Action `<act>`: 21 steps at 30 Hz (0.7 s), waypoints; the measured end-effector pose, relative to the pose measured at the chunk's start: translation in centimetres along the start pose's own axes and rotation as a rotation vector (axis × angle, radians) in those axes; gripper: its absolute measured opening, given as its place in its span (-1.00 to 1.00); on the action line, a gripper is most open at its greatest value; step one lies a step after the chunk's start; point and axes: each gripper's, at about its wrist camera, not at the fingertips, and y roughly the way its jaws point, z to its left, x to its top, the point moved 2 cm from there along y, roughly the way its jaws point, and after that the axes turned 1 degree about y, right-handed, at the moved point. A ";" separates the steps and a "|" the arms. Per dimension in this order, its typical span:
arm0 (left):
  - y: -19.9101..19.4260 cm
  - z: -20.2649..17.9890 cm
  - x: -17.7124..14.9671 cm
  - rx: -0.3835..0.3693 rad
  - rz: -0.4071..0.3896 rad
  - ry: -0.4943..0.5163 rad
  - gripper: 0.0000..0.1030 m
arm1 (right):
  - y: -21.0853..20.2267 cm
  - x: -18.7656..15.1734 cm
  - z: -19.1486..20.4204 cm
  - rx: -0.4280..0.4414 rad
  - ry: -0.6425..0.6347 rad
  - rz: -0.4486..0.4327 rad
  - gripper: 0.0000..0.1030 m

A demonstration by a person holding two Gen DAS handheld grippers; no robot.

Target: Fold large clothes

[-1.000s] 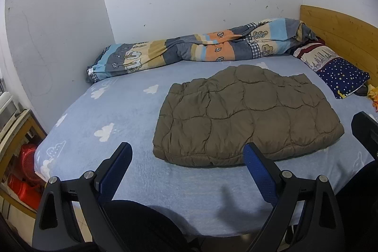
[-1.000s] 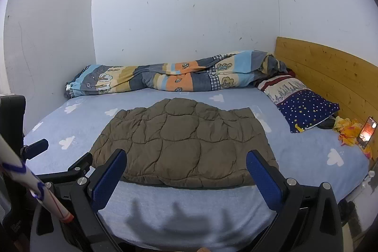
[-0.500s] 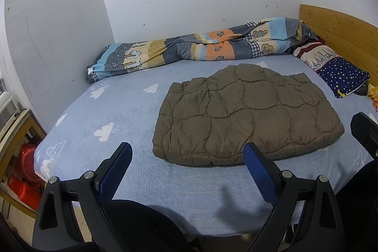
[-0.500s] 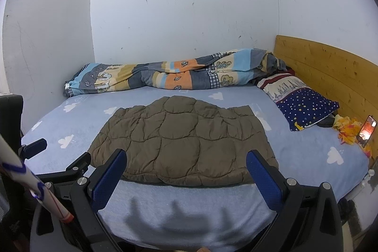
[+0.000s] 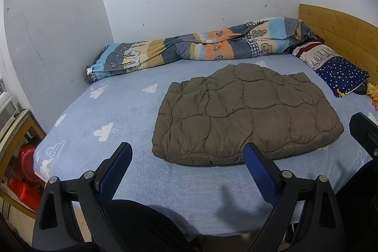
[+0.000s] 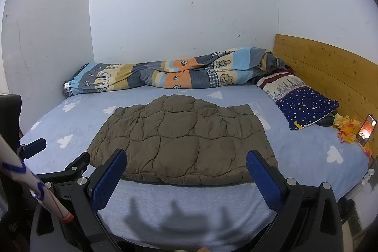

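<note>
Matt quilted puffy jacket (image 6: 182, 141) lies on a fleecy cloth sheet (image 6: 307, 157), beside a grained wooden headboard (image 6: 330, 70).

Both tools look alike — the left gripper (image 5: 186, 155) and the right gripper (image 6: 186, 162) each have black angular frames with triangular cut-outs, silver round screws at the joints, and fingers (image 6: 108, 178) faced with blue textured pads. Below sits something dark — perhaps clothing, hard to tell.
</note>
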 end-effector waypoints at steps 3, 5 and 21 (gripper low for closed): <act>0.0 0.0 -0.1 0.000 -0.001 0.000 0.83 | 0.0 0.0 0.0 -0.001 0.002 0.000 0.99; 0.0 0.0 0.0 0.001 0.000 -0.001 0.83 | 0.0 0.0 -0.1 0.000 0.001 -0.001 0.99; 0.0 0.0 -0.1 0.002 -0.003 -0.003 0.83 | -0.1 -0.1 -0.2 -0.003 0.005 0.000 0.99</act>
